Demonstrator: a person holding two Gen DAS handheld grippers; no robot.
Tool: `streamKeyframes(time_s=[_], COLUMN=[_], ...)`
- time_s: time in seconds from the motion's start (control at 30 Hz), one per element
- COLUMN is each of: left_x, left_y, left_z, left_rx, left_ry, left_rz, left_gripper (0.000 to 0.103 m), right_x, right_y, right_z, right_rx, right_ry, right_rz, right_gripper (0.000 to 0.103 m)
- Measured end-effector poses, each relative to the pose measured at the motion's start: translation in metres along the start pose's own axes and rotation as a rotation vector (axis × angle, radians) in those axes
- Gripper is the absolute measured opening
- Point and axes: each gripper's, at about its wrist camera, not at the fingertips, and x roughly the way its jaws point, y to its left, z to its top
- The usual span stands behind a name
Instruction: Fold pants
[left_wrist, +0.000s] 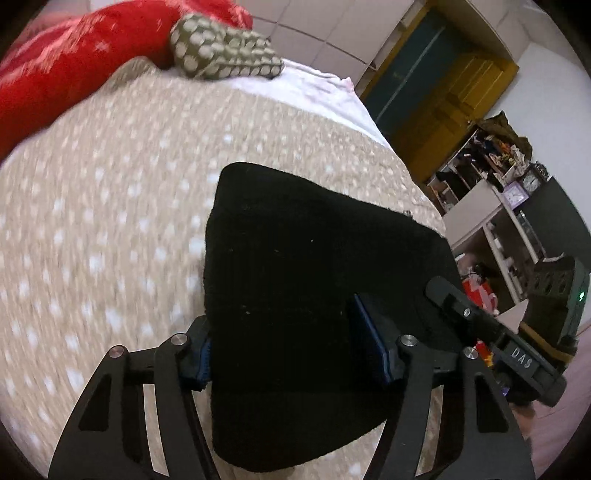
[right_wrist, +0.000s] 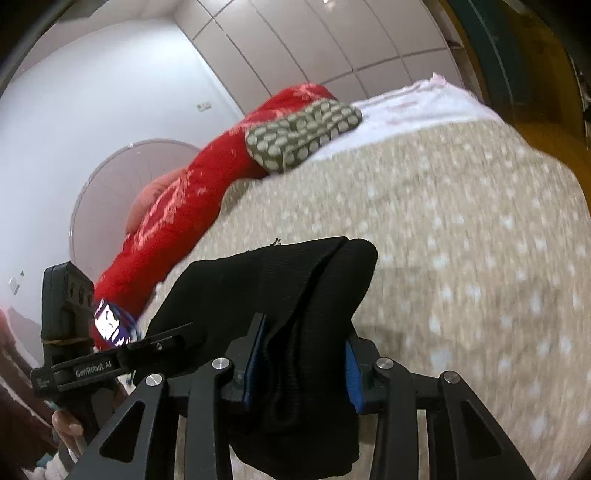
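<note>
Counted: two grippers, one pair of black pants, one red blanket, one spotted olive cushion, two small clocks on the shelf unit.

The left gripper (left_wrist: 295, 354) had its jaws clamped on the near edge of the pants (left_wrist: 314, 277), blue pads pressing the cloth from both sides. The right gripper (right_wrist: 301, 363) was likewise clamped on a bunched thickness of the pants (right_wrist: 280, 291). In the left wrist view the right gripper (left_wrist: 491, 332) showed at the far side of the cloth.

The pants were black, a ribbed knit, already doubled into a thick bundle with a rounded fold at the far end; several layers showed at the edge in the right wrist view. They were held over the bed (left_wrist: 110, 221), which wore a beige cover with pale spots, blurred.

The red blanket (left_wrist: 74, 55) lay heaped along the bed's far side, the cushion (left_wrist: 221, 48) against it. The clocks (left_wrist: 524, 186) stood on a cluttered shelf unit (left_wrist: 491, 192).

Writing: "DAS" on the right gripper's body; "GenRobot.AI" on the left gripper (right_wrist: 92, 365) as seen from the right wrist.
</note>
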Motion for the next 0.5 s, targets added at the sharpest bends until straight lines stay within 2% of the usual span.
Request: streamKeyframes(time_s=[0.1, 0.2, 0.23, 0.27, 0.37, 0.5], left_x=[0.022, 0.055, 0.062, 0.063, 0.056, 0.041], left_y=[0.009, 0.030, 0.036, 0.041, 0.039, 0.032], left_z=[0.015, 0.015, 0.013, 0.013, 0.016, 0.026], left_rx=[-0.008, -0.063, -0.090, -0.120, -0.101, -0.057], left_ry=[0.013, 0.095, 0.107, 0.103, 0.099, 0.034], left_rz=[0.031, 0.090, 0.076, 0.056, 0.078, 0.149], left_gripper=[0.064, 0.065, 0.073, 0.077, 0.078, 0.078], right_x=[0.019, 0.056, 0.071, 0.075, 0.058, 0.027], right_y=[-0.004, -0.019, -0.025, -0.029, -0.027, -0.001], right_z=[0.020, 0.021, 0.016, 0.013, 0.012, 0.022], right_rx=[-0.010, 0.004, 0.009, 0.007, -0.020, -0.133], right_ry=[-0.005, 0.079, 0.136, 0.148, 0.108, 0.028], right_rz=[-0.003, -0.060, -0.104, -0.114, -0.118, -0.162], right_gripper=[0.036, 0.040, 0.046, 0.048, 0.049, 0.048])
